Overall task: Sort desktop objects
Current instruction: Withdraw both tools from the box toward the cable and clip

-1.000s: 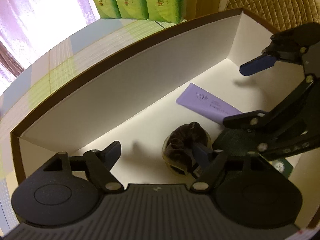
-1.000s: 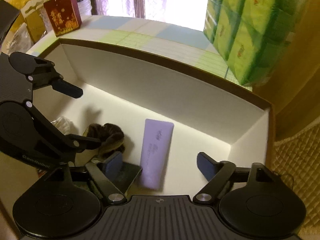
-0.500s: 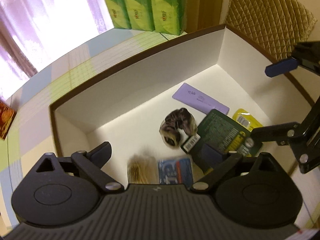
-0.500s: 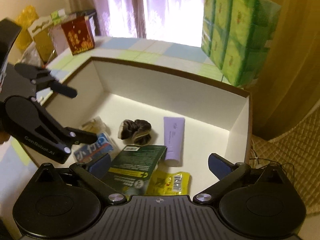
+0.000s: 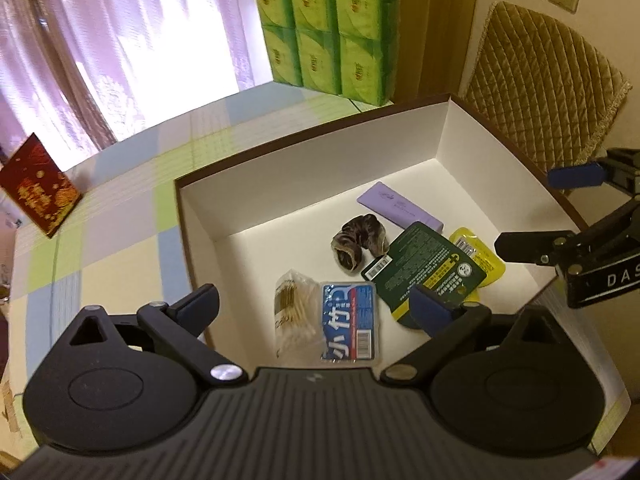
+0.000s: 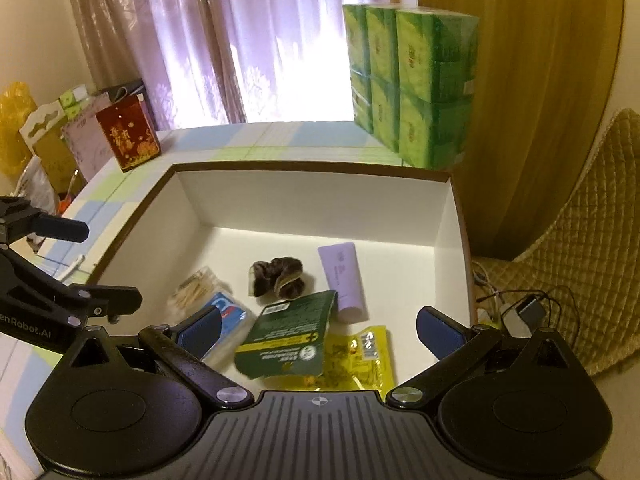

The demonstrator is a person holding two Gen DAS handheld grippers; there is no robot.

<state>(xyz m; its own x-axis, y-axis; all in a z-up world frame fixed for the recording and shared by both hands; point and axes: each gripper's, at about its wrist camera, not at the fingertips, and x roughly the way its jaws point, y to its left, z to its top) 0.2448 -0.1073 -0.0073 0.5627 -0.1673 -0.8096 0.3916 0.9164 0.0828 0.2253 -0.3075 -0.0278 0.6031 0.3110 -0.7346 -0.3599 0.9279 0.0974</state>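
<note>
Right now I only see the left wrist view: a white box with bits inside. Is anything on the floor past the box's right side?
Observer: Yes. The right wrist view shows tangled cables and a grey adapter on the floor beside the box.
Operator: And behind the red bag on the table?
Observer: A pale paper bag stands just behind it.
Operator: Anything further left?
Observer: A yellow plastic bag, at the far edge.

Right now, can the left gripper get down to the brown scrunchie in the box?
Probably yes. The left gripper is opening with nothing between its jaws, the box has no lid, and the brown scrunchie lies uncovered ahead of it; only the green packet sits close beside.
</note>
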